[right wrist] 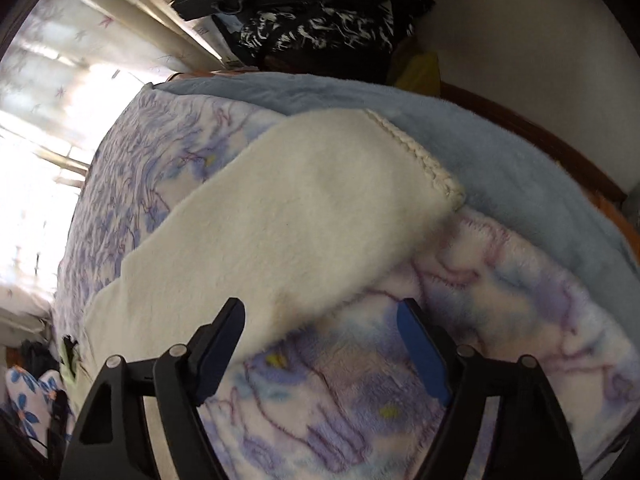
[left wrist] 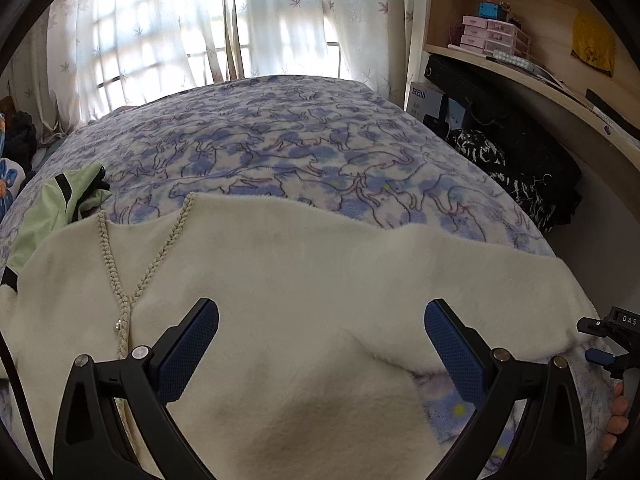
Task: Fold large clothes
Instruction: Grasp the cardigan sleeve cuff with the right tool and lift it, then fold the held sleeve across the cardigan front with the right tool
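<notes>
So on the far left of the bed there's a light green jacket (left wrist: 60, 200) with black trim, bunched up and tucked partly under the edge of the cream cardigan (left wrist: 280, 280). The cardigan is the big thing here: fuzzy, off-white, spread flat across the near half of the bed with its braided neckline trim (left wrist: 108, 256) running down in a V on the left side. It lies on a fleece blanket (left wrist: 280, 140) printed with blue and purple cats, which covers pretty much the whole bed.

The left gripper (left wrist: 322, 320) hangs over the middle of the cardigan, fingers wide apart with nothing between them, just the cream fabric underneath. Can't tell whether the tips actually touch the cloth.

Over on the right, the cardigan's sleeve (right wrist: 304, 208) stretches out toward the bed's right edge, cuff with braided edging sitting against a plain light blue blanket (right wrist: 520, 184). The right gripper (right wrist: 320, 316) is tilted over the near edge of that sleeve, fingers also apart; the left finger is above the cream fabric, the right one above the cat blanket. Nothing gripped. That view is a bit blurry.

Curtains (left wrist: 200, 20) at the far end, a wooden shelf (left wrist: 520, 68) along the right wall.
</notes>
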`<state>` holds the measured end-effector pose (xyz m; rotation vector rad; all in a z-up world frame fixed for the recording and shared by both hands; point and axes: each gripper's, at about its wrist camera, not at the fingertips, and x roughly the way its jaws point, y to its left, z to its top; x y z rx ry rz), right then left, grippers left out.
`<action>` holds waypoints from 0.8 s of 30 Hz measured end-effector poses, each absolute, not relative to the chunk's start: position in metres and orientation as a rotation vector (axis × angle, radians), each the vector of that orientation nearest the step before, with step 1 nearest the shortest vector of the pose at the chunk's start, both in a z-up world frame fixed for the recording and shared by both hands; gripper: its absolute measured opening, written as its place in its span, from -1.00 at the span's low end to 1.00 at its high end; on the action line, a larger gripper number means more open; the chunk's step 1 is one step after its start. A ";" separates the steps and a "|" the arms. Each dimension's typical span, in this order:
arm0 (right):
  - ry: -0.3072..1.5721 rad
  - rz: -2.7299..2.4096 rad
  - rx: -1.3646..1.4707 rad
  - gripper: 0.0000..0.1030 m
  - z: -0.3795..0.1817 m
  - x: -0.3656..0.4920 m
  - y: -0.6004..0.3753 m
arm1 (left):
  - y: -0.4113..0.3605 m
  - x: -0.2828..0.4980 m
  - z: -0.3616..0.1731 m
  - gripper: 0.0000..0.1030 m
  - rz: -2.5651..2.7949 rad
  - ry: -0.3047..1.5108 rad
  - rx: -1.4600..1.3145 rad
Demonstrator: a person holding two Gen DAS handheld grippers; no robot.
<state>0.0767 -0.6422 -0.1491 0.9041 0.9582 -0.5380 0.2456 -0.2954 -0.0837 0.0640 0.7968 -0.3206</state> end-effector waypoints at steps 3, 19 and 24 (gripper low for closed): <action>0.933 -0.577 0.906 0.41 -0.160 0.082 -0.649 | -0.296 0.247 -0.092 0.98 -0.326 0.824 0.054; 0.595 -0.295 0.382 -0.82 -0.021 0.138 -0.503 | -0.171 0.232 -0.068 0.98 -0.249 0.826 -0.085; 0.672 -0.057 0.184 -0.69 -0.022 0.165 -0.385 | -0.114 0.233 -0.072 0.98 -0.191 0.840 -0.156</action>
